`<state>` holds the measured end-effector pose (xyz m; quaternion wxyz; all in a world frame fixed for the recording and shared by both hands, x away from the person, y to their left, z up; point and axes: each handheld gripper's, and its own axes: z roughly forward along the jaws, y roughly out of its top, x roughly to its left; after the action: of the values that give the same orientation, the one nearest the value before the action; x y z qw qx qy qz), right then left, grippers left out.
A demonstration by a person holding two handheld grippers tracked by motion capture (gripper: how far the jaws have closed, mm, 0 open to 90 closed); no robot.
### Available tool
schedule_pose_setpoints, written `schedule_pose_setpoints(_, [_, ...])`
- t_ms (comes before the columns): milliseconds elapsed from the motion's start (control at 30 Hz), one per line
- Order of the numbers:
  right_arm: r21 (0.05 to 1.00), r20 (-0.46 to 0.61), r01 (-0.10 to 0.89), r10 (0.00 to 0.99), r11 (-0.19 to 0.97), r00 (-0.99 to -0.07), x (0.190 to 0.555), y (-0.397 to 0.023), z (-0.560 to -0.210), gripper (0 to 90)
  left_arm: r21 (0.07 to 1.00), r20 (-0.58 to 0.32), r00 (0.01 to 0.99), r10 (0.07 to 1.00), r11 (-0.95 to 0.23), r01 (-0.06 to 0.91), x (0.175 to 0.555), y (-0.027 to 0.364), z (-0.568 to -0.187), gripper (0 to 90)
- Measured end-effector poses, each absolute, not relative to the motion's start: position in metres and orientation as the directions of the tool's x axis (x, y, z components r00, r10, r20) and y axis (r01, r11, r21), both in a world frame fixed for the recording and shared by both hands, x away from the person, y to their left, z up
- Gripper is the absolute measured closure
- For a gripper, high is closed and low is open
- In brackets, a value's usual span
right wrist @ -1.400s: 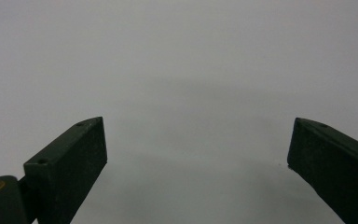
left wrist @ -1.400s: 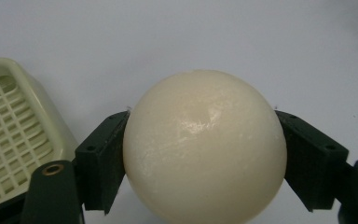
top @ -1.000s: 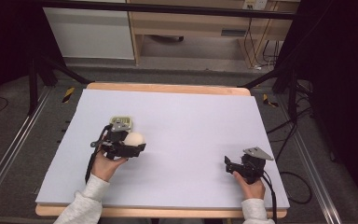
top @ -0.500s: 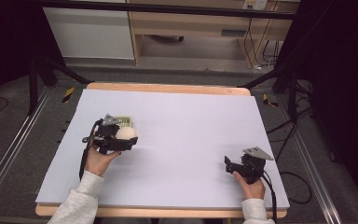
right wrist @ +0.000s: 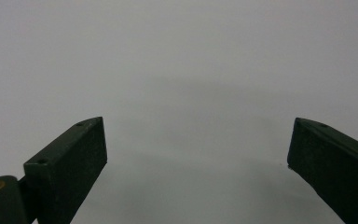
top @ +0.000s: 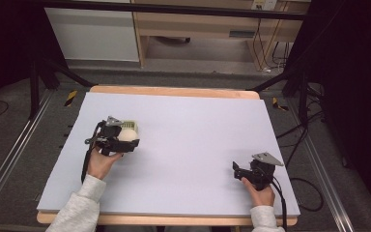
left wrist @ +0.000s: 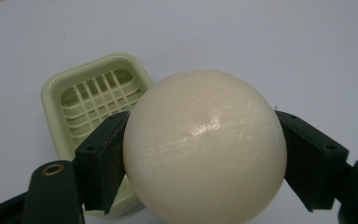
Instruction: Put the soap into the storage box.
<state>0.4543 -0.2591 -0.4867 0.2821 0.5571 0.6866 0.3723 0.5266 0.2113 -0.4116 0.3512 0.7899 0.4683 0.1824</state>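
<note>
A cream-white ball (left wrist: 204, 148) sits clamped between the two black jaws of my left gripper (left wrist: 200, 161); in the high view the ball (top: 127, 135) is held at the table's left side by that gripper (top: 125, 140). Just behind it lies a pale green soap dish (left wrist: 95, 98) with a slotted grid floor, seen in the high view as the dish (top: 129, 125) partly hidden by the gripper. My right gripper (top: 236, 170) rests low at the front right of the table, and in its own view it (right wrist: 198, 161) stands open over bare surface.
The white tabletop (top: 193, 130) has wooden edges at front and back. Black frame legs and cables (top: 299, 145) stand off the right side, a shelf unit (top: 193, 29) beyond the far edge.
My left gripper, with the ball in it, has moved away from the person and slightly left, toward the green dish. The right gripper has stayed put.
</note>
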Motion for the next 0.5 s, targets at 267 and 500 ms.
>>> schedule_pose_setpoints(267, [0.826,0.023,0.554,0.976,0.104,-0.218,0.454,-0.259,-0.487,5.0,0.728,-0.039,0.484,0.874,-0.307,0.613,0.535,0.214,-0.409,22.9])
schedule_pose_setpoints(500, [0.825,0.022,0.555,0.975,0.106,-0.22,0.455,-0.259,-0.487,5.0,0.727,-0.037,0.47,0.882,-0.299,0.618,0.543,0.219,-0.409,22.9])
